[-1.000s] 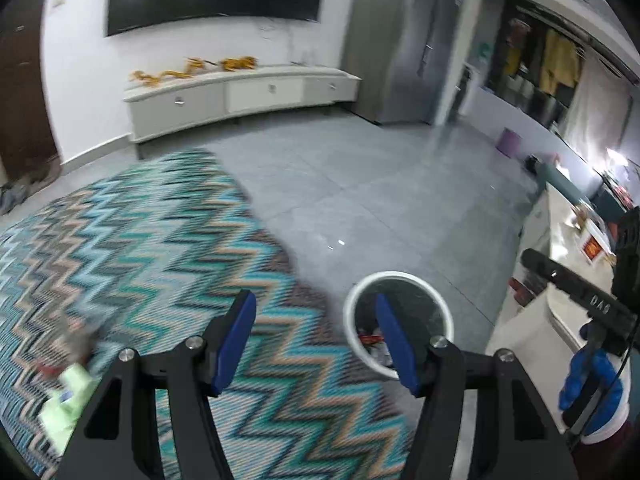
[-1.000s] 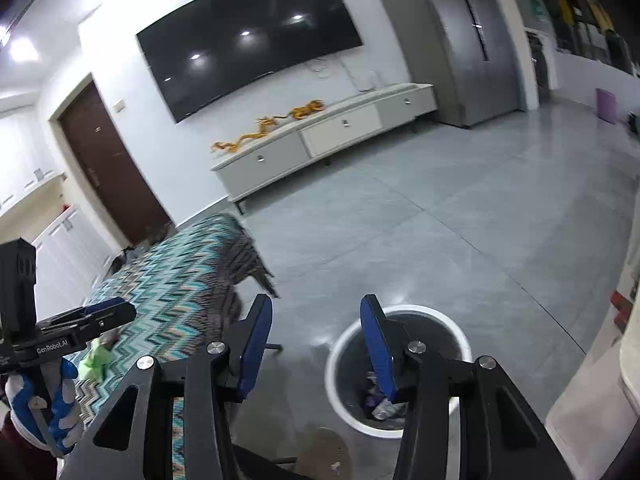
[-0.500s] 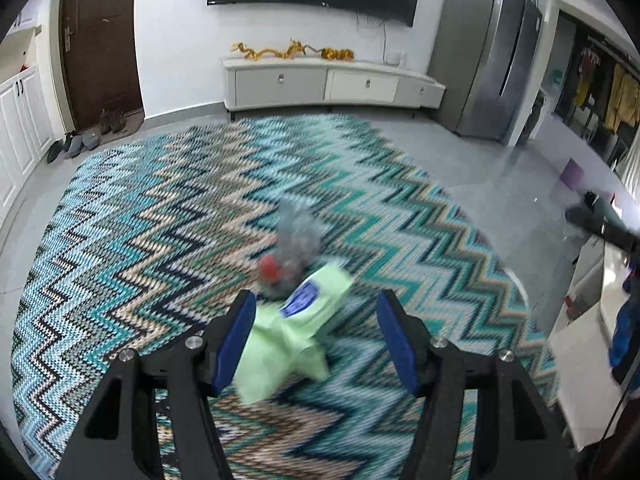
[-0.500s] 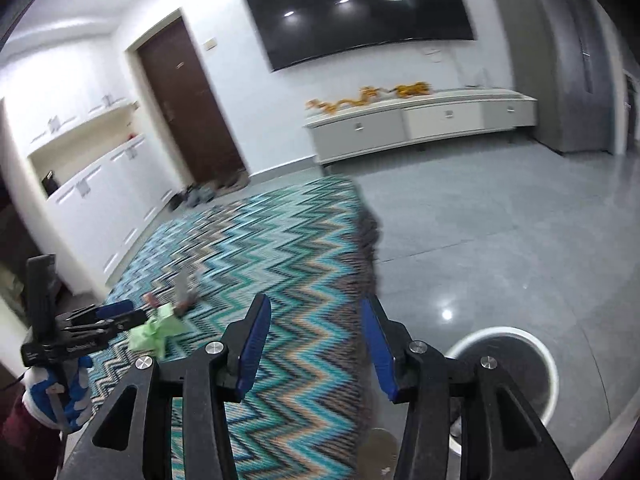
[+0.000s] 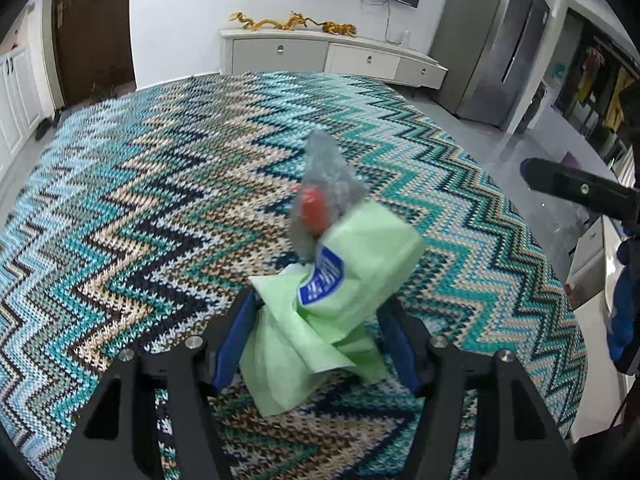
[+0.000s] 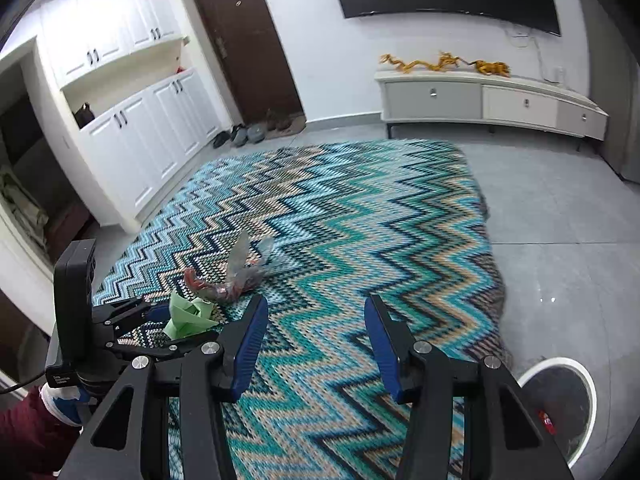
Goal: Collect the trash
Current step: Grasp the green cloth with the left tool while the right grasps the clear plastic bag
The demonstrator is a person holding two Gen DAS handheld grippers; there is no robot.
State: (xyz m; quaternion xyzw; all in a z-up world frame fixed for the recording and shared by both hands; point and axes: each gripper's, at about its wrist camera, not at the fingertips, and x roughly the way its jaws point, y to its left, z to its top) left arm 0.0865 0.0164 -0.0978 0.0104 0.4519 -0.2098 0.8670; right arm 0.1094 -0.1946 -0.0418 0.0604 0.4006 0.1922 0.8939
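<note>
Left gripper (image 5: 316, 332), wide open, has the crumpled light-green plastic wrapper (image 5: 340, 288) between its fingers – at 12 o'clock, not yet pinched.

Left wrist view is looking close down at the rug (image 5: 160, 200); right wrist view is facing it from farther right, sharing the rug (image 6: 360, 220)

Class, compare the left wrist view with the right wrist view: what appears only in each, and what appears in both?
Only the left wrist view shows the steel refrigerator and the blue label on the green wrapper.

Only the right wrist view shows the white trash bin, the white cabinets and the shoes by the door.

Both show the zigzag rug, the green wrapper, the clear plastic bag and the TV console.
</note>
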